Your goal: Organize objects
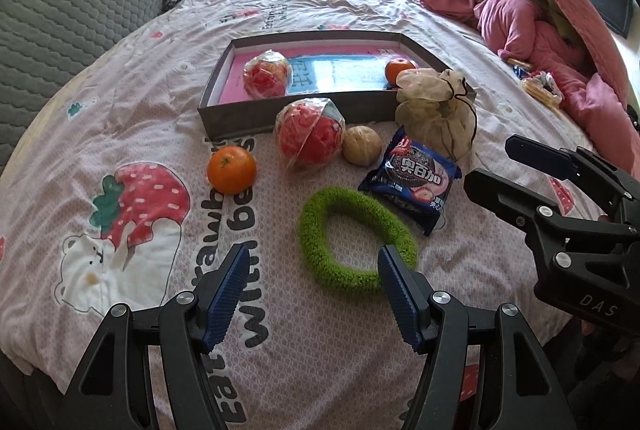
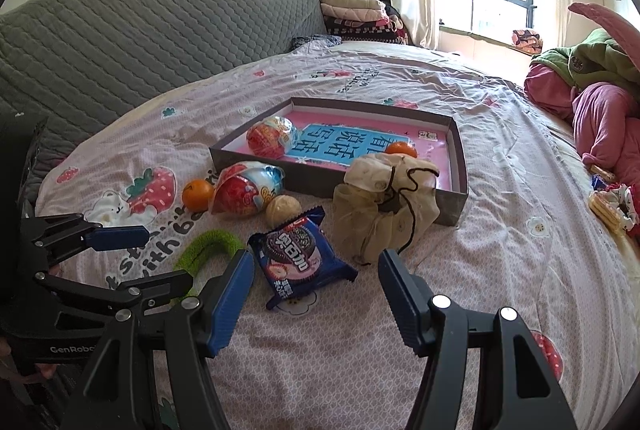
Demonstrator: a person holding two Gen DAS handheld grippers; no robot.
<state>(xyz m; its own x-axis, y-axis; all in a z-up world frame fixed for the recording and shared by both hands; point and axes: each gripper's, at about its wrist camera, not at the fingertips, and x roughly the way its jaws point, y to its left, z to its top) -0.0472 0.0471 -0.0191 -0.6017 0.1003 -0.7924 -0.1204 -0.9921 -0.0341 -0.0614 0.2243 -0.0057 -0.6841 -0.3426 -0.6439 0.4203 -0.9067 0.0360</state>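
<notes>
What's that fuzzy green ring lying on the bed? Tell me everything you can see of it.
The green ring is a closed oval loop with a shaggy, plush-looking surface, bright lime in colour. It lies flat on the pink printed bedsheet, just this side of the blue cookie packet. Through its hole the sheet shows. The open left tool hangs close above its near edge, gripping nothing.

Left wrist view: low over bedspread [image 1: 120, 110], facing window, close to green ring [image 1: 352, 230]. Right wrist view: further right, angled toward headboard. Both share grey box [image 2: 304, 174] and scattered snacks.
</notes>
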